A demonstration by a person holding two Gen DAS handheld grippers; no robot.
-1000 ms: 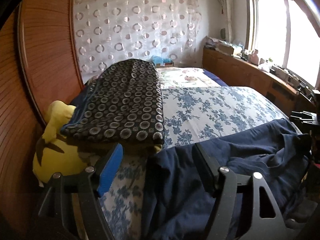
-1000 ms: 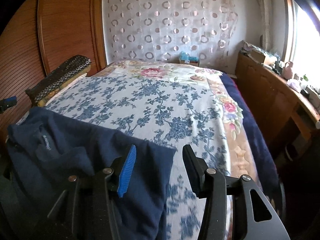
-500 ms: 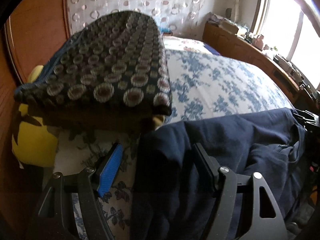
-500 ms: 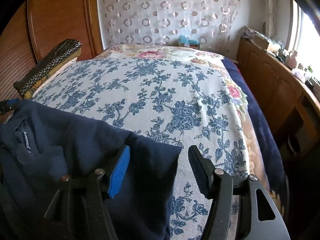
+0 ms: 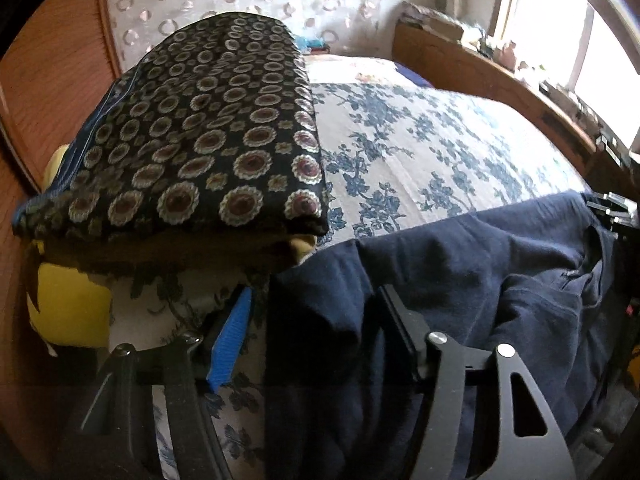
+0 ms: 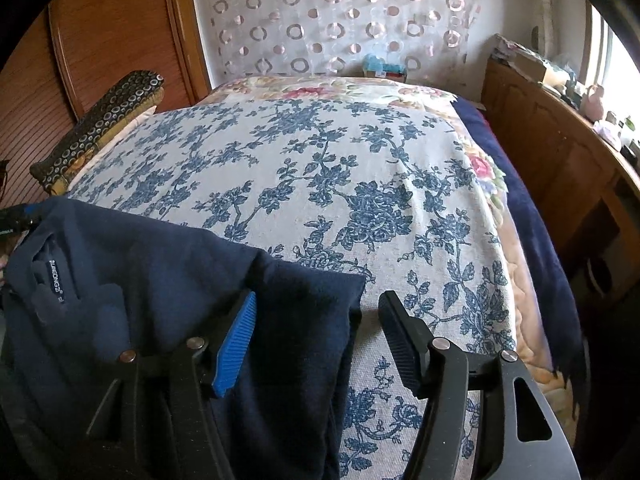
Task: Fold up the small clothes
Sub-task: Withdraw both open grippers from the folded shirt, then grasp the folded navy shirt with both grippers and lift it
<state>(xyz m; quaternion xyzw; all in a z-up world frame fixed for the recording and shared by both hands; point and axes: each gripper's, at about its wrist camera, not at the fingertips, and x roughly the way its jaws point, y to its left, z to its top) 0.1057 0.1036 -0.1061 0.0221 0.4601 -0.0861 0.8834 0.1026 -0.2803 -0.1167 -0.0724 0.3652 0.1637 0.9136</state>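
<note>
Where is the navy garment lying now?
The navy garment lies on the bed's near edge, left in the right wrist view, in front of the patterned cushion.

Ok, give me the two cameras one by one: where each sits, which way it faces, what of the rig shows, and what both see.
Left wrist: sits on the left gripper, looking forward and down over the navy garment toward the patterned pillow; shows its own two fingers, open, astride the garment's corner.
Right wrist: sits on the right gripper, looking forward and down the floral bedspread to the curtain; shows its fingers, open, at the garment's other corner.
Shared: garment, bedspread, pillow, curtain.
</note>
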